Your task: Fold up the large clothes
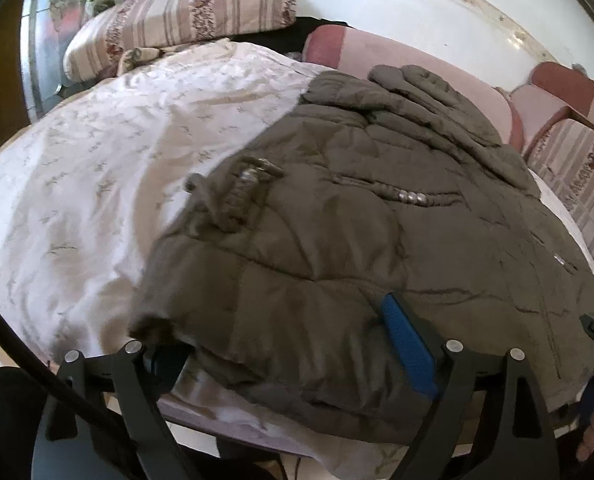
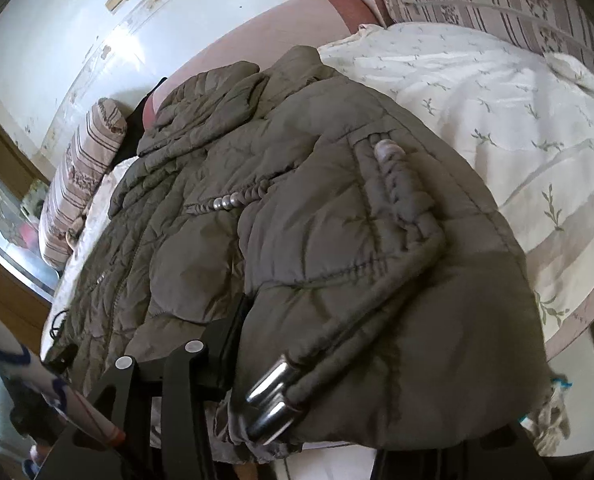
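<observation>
I see my left gripper (image 1: 293, 344) spread wide around the hem of the olive-brown quilted puffer jacket (image 1: 377, 216), while this jacket hides my right gripper (image 2: 317, 344), so its opening I cannot tell.

Both wrist views sit close over the jacket's (image 1: 357, 220) (image 2: 297, 220) near hem, facing the wall (image 1: 417, 12) (image 2: 57, 40) behind it; both share the jacket.

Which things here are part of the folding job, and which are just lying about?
Job:
padded jacket
left gripper, jaws around the jacket's near edge
right gripper, largely under the jacket

Lying about:
striped pillow
floral bedsheet
pink cushion
</observation>
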{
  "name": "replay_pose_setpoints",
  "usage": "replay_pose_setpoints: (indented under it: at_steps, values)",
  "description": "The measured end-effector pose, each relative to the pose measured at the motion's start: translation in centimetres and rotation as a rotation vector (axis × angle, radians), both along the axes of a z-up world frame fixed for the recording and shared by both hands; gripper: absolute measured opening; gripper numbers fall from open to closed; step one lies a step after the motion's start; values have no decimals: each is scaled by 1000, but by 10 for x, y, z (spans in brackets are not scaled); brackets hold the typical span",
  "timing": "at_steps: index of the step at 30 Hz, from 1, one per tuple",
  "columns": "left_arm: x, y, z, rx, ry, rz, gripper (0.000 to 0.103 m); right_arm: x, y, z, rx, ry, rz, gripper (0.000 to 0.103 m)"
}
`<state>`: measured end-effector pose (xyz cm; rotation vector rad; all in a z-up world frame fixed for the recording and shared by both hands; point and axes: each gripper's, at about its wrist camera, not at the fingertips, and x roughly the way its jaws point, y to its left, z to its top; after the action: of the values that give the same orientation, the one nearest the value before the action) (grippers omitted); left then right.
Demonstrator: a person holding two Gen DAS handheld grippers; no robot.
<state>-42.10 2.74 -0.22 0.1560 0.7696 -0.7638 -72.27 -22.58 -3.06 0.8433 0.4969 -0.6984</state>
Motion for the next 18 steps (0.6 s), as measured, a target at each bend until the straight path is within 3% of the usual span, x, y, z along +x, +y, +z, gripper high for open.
replay_pose_setpoints:
  at_steps: [8,14,18]
  values:
    - [-8,-10,-1,40,-77,-13,86,1,1,0,-4,-3,-3,52]
    - [-24,-21,-5,134,-224,4,84,1,1,0,-10,13,-2,52]
    - [-28,-25,-7,159,-275,21,88,9,7,4,-43,68,4,56]
